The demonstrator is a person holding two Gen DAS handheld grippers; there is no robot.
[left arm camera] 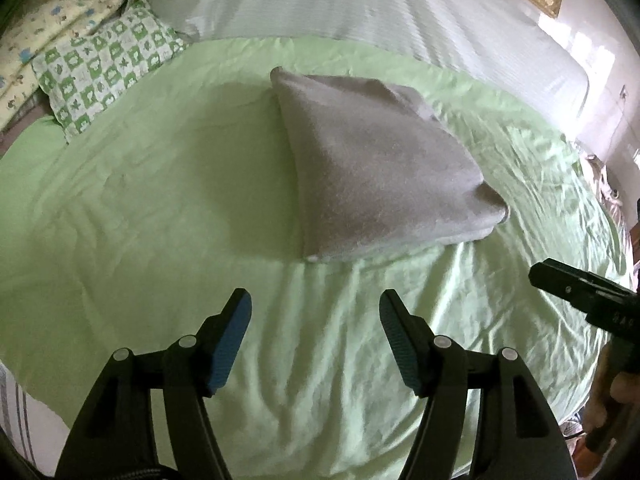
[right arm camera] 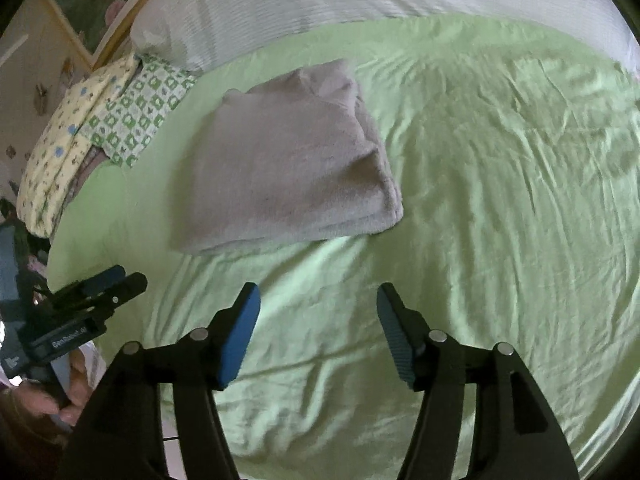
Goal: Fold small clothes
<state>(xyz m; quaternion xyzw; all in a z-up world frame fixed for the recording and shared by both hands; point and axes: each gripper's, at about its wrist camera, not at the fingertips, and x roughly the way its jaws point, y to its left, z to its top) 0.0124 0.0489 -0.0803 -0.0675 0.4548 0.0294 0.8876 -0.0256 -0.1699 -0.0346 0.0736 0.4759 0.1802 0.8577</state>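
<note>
In the left wrist view, the left tool [left arm camera: 315, 306] hangs above the green sheet [left arm camera: 160, 208] of a bed with its two blue-padded fingers [left arm camera: 230, 344] spread wide and nothing between them. The folded grey garment [left arm camera: 376, 168] lies flat on the sheet at about 12 o'clock from the tool, well apart from the fingertips, its layered edge facing 4 o'clock. At 10 o'clock a green-and-white patterned pillow [left arm camera: 108, 68] sits at the sheet's far corner, touching a yellow printed pillow [left arm camera: 36, 44] beside it, and a white ribbed cover [left arm camera: 340, 4] runs along the far side of the bed. At 3 o'clock the right tool [left arm camera: 538, 274] pokes in from the frame edge (only its dark tip shows here, so its state cannot be read from this view). In the right wrist view, the right tool [right arm camera: 318, 300] is likewise held above the sheet [right arm camera: 500, 168], fingers wide apart and gripping nothing. The grey garment [right arm camera: 288, 164] sits at about 11 o'clock from it, apart from the fingertips, with the patterned pillow [right arm camera: 140, 108] and yellow pillow [right arm camera: 60, 140] farther out at 10 o'clock. The left tool [right arm camera: 128, 278] enters at 9 o'clock, seen edge-on, above the sheet's near corner.
</note>
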